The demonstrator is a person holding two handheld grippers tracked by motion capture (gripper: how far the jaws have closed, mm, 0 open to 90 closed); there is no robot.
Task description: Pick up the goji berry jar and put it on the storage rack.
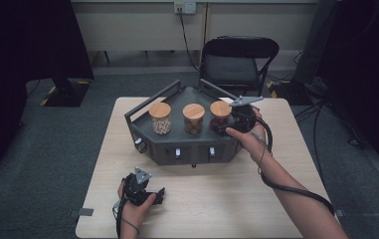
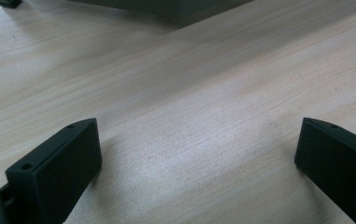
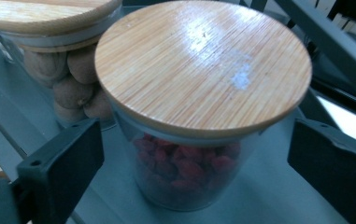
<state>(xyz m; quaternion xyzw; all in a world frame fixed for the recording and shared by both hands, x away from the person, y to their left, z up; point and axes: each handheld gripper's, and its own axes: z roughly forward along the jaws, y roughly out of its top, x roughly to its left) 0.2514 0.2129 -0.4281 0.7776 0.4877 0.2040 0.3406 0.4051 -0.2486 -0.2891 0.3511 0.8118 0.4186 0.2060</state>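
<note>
Three glass jars with bamboo lids stand in a row on a dark grey angular rack (image 1: pixel 187 147). The left jar (image 1: pixel 160 119) holds pale pieces, the middle jar (image 1: pixel 193 120) brown nuts, the right jar (image 1: pixel 220 117) red berries. My right gripper (image 1: pixel 229 127) reaches the right jar from the side. In the right gripper view this berry jar (image 3: pixel 189 177) stands between the jaws of that gripper (image 3: pixel 199 147), which are wide apart with gaps on both sides. The nut jar (image 3: pixel 68 86) is just behind it. My left gripper (image 1: pixel 157 195) rests open on the wooden table (image 2: pixel 203 84), nothing between its jaws (image 2: pixel 196 149).
The rack has raised rails at its back and small knobs on its front face (image 1: pixel 178 152). A black chair (image 1: pixel 239 59) stands behind the table. Bare tabletop lies between the rack and the near edge (image 1: pixel 217 199).
</note>
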